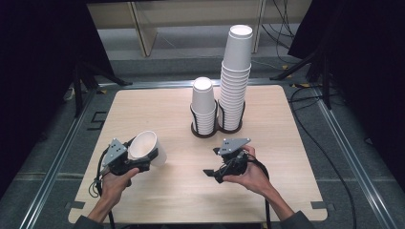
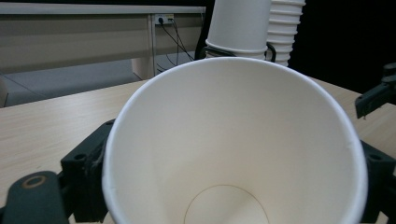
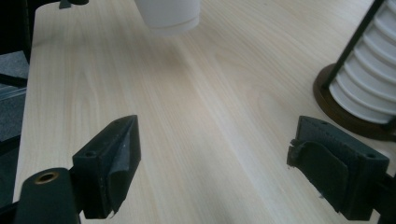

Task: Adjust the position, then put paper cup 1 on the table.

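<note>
High view: a person works two hand-held grippers over a wooden table (image 1: pixel 286 143). The left gripper (image 1: pixel 138 160) sits at about 8 o'clock on the tabletop, its jaws closed against the sides of a single white paper cup (image 1: pixel 147 148). In the left gripper view the cup (image 2: pixel 233 149) fills the space between the black jaws, mouth toward the camera, so its long axis runs along the gripper, base pointing toward 2 o'clock, where the stacks stand. The right gripper (image 1: pixel 210 172) hovers at about 5 o'clock, jaws spread wide with nothing between them; the right gripper view shows bare tabletop between its two pads (image 3: pixel 112 163).

Two cup stacks rest in dark ring holders near 12 o'clock: a short stack (image 1: pixel 204 107) and, touching it on the right, a tall stack (image 1: pixel 235 78). The held cup lies well apart from both, with the short stack the nearer. Judged from this layout, any transfer depends on the left hand, which already carries the cup.
</note>
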`<state>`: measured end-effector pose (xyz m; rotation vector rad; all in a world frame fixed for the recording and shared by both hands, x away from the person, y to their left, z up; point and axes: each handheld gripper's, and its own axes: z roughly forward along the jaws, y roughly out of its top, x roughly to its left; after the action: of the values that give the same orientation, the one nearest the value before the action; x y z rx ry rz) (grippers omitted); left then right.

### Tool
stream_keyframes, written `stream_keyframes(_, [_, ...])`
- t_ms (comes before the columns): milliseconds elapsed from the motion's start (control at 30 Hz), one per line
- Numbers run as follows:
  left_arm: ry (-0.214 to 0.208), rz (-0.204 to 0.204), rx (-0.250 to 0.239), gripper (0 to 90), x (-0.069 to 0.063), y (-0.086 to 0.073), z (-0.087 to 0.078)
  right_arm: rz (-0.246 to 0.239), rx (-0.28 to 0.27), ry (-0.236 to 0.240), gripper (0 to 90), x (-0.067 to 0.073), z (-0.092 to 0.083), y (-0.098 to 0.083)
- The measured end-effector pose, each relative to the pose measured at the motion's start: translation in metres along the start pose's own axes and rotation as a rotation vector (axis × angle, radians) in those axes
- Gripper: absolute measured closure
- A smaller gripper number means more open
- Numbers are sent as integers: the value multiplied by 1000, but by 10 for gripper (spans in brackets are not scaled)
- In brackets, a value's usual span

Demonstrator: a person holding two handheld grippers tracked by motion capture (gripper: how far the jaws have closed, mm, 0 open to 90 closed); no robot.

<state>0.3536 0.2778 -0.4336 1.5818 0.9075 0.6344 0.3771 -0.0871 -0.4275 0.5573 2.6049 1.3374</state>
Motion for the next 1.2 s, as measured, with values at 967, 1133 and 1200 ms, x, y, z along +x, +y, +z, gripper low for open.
stream_keyframes(967, [118, -7, 54, 115, 51, -2, 54, 20, 37, -46, 164, -1, -10, -20])
stream_keyframes(1133, [139, -1, 65, 114, 58, -4, 61, 18, 34, -50, 167, -1, -9, -20])
stream_keyframes(1200, [143, 6, 70, 114, 60, -6, 64, 18, 44, -50, 167, -1, -8, -20])
